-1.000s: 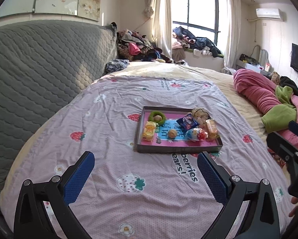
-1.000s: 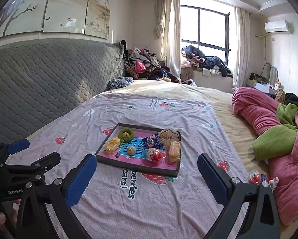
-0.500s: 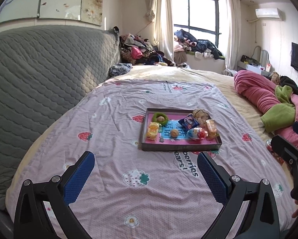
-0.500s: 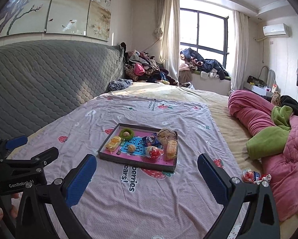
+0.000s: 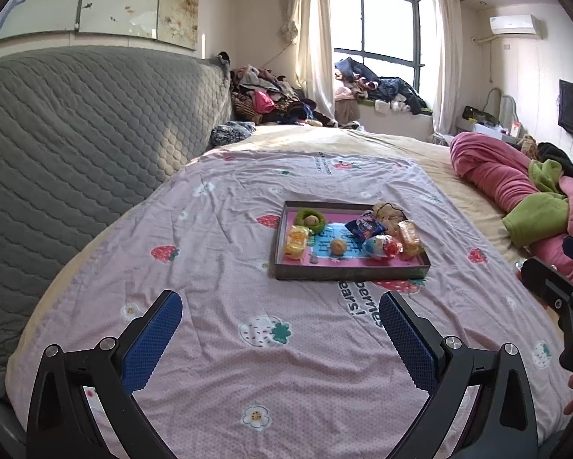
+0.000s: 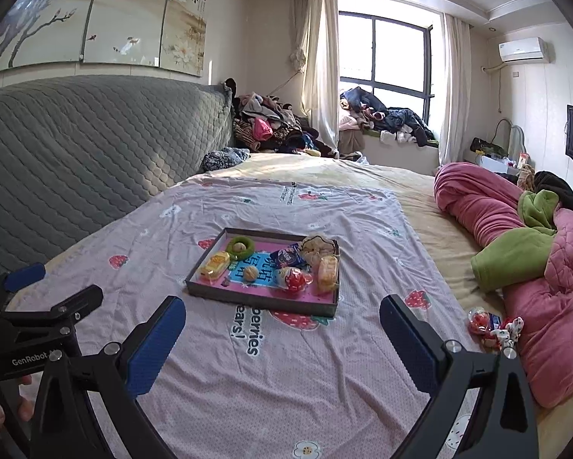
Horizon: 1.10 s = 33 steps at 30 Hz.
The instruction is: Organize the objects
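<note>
Nearest to each camera, both tools are hanging above the bed with nothing between their blue-padded black fingers. The left gripper is spread wide and released over the pale pink strawberry-print bedsheet. The right gripper is likewise gaping, empty, over the same sheet.

At the right gripper's lower left, a person's fingers are wrapping the black handle of the left tool.

Just beyond the right gripper's right finger, a small cluster of red-and-white wrapped sweets is lying on the sheet's edge, touching the pink quilted blanket.

Further out, mid-bed, a shallow dark rectangular tray with a pink floor is sitting flat on the sheet. Inside it are resting a yellow wrapped cake, a green ring holding a brown ball, a small brown round biscuit, a blue snack packet, a red-and-white foil egg, an orange wrapped bar and a beige crinkled bag.

Behind, a grey quilted headboard is running along the left, and heaped clothes are lying beside the window.
</note>
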Each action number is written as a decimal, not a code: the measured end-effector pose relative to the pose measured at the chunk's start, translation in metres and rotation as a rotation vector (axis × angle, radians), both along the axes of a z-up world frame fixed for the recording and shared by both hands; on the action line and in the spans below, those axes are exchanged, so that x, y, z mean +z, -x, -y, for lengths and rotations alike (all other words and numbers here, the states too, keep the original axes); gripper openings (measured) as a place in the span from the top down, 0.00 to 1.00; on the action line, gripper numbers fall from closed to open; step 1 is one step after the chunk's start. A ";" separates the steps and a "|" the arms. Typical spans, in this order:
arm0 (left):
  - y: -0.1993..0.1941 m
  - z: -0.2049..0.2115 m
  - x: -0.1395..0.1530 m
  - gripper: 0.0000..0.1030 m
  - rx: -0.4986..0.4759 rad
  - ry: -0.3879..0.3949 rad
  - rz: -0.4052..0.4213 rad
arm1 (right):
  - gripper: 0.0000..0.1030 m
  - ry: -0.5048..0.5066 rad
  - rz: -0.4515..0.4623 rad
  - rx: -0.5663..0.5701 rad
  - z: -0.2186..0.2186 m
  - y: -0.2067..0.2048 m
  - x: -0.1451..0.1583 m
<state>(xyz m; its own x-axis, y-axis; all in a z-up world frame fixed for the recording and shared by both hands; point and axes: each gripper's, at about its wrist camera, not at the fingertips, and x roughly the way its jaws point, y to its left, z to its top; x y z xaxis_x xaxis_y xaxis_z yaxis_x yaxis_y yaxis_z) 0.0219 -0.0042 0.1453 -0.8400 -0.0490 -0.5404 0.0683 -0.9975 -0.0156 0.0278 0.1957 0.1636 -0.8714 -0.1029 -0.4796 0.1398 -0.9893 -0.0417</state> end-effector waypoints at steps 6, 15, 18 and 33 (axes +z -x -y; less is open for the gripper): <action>0.007 -0.001 -0.020 0.00 0.005 0.009 0.018 | 0.01 -0.002 0.026 0.004 0.002 0.003 -0.019; 0.017 0.000 -0.054 0.00 -0.006 -0.007 0.069 | 0.01 0.003 0.073 0.000 0.002 0.015 -0.049; 0.020 0.000 -0.061 0.00 0.002 0.007 0.078 | 0.01 0.002 0.093 -0.009 0.000 0.019 -0.059; 0.029 -0.004 -0.090 0.00 -0.002 0.029 0.104 | 0.01 0.010 0.137 -0.023 -0.007 0.026 -0.088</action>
<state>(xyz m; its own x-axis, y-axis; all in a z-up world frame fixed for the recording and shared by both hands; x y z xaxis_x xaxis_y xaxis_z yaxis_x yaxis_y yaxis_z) -0.0069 -0.0001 0.0549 -0.7796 -0.0644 -0.6230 0.0657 -0.9976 0.0208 0.0018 0.2030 0.0753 -0.8003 -0.0894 -0.5929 0.1209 -0.9926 -0.0136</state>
